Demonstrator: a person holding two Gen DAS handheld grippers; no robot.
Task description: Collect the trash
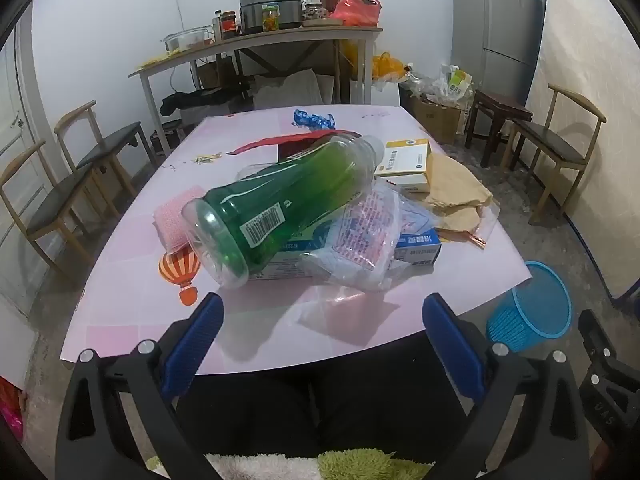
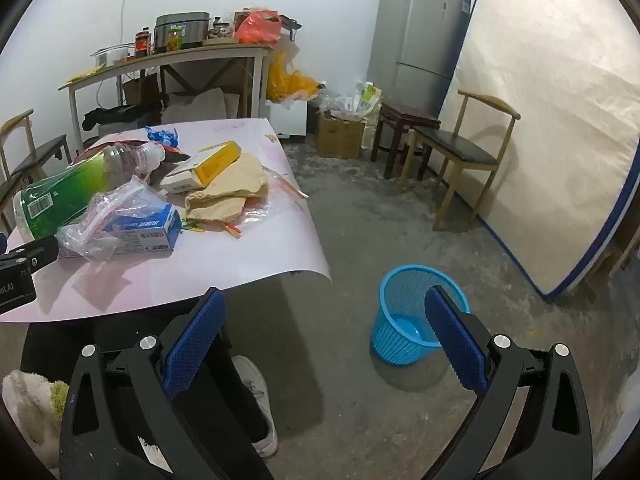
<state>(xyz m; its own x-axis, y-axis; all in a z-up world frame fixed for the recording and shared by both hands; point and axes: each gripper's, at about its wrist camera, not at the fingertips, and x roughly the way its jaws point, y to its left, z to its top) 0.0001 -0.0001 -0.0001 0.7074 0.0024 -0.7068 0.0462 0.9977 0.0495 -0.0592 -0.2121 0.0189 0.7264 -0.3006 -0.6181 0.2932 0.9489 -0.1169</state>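
Observation:
A green plastic bottle [image 1: 280, 204] lies on its side atop a pile of trash on the pink table [image 1: 132, 300]: a blue and white carton [image 1: 416, 246], a crumpled clear bag [image 1: 360, 236], a yellow and white box [image 1: 408, 164], tan paper [image 1: 456, 192] and a blue wrapper [image 1: 314, 119]. My left gripper [image 1: 322, 332] stands open just short of the pile, nothing between its blue pads. My right gripper [image 2: 326, 328] hangs open over the floor, right of the table, with the blue mesh bin [image 2: 416, 314] behind its right finger. The same bottle [image 2: 76, 192] shows in the right wrist view.
The bin [image 1: 530, 306] stands on the concrete floor off the table's right corner. Wooden chairs [image 1: 52, 200] line the left side, another chair [image 2: 460, 156] and a dark stool [image 2: 404, 128] stand at right. A mattress [image 2: 552, 120] leans by the fridge [image 2: 420, 32]. The person's legs and a shoe [image 2: 256, 392] are below.

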